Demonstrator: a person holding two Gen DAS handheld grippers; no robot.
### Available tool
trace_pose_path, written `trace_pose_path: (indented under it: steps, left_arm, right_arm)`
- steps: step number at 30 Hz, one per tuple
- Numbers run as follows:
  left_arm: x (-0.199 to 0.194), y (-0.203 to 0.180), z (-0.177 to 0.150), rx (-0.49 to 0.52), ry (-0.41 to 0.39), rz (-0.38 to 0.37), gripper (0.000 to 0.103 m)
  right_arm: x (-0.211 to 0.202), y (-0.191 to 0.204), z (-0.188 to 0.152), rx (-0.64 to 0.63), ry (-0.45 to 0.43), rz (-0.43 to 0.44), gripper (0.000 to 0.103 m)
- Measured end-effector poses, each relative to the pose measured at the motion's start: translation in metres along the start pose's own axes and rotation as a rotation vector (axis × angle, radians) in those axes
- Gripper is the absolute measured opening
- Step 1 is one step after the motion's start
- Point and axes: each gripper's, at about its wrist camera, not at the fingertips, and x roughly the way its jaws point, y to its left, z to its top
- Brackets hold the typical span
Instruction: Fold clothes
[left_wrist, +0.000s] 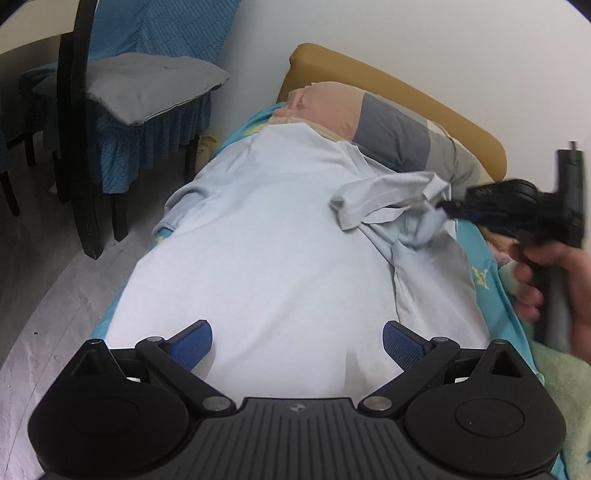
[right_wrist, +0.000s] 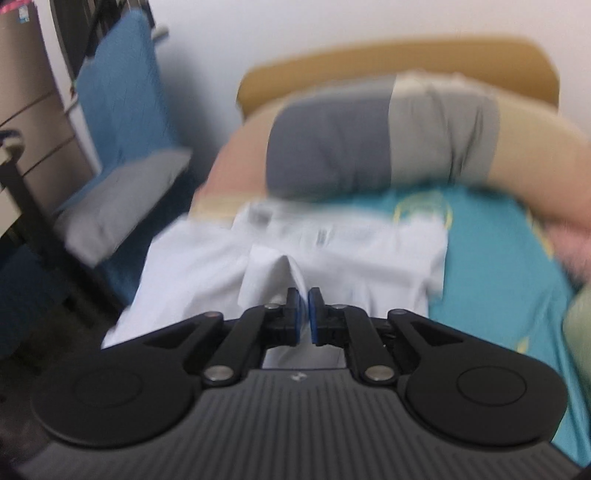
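Note:
A pale blue shirt (left_wrist: 266, 240) lies spread flat along the bed. My left gripper (left_wrist: 297, 338) hovers open over its near hem, blue pads wide apart, holding nothing. My right gripper (left_wrist: 448, 208) is at the right side of the bed, shut on the shirt's right sleeve (left_wrist: 384, 199), which is lifted and bunched over the body. In the blurred right wrist view the right gripper (right_wrist: 303, 314) pinches a fold of the shirt (right_wrist: 266, 269) between its closed blue pads.
A teal sheet (right_wrist: 498, 273) covers the bed. A grey and peach pillow (left_wrist: 391, 125) lies against the mustard headboard (left_wrist: 406, 88). A chair with a grey cushion (left_wrist: 136, 85) stands on the floor at the left. A green cloth (left_wrist: 561, 384) lies at the near right.

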Motion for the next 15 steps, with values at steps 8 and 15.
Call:
trace_pose_path:
  steps: [8,15]
  left_arm:
    - [-0.003,-0.033,-0.003,0.115,-0.034,0.045,0.1]
    - [0.0,-0.058,0.01,0.169,-0.025,0.078,0.1]
  right_arm:
    - [-0.117,0.033,-0.047,-0.067,-0.03,-0.003,0.061]
    - [-0.222,0.052,-0.101,0.102,-0.022,0.006,0.061]
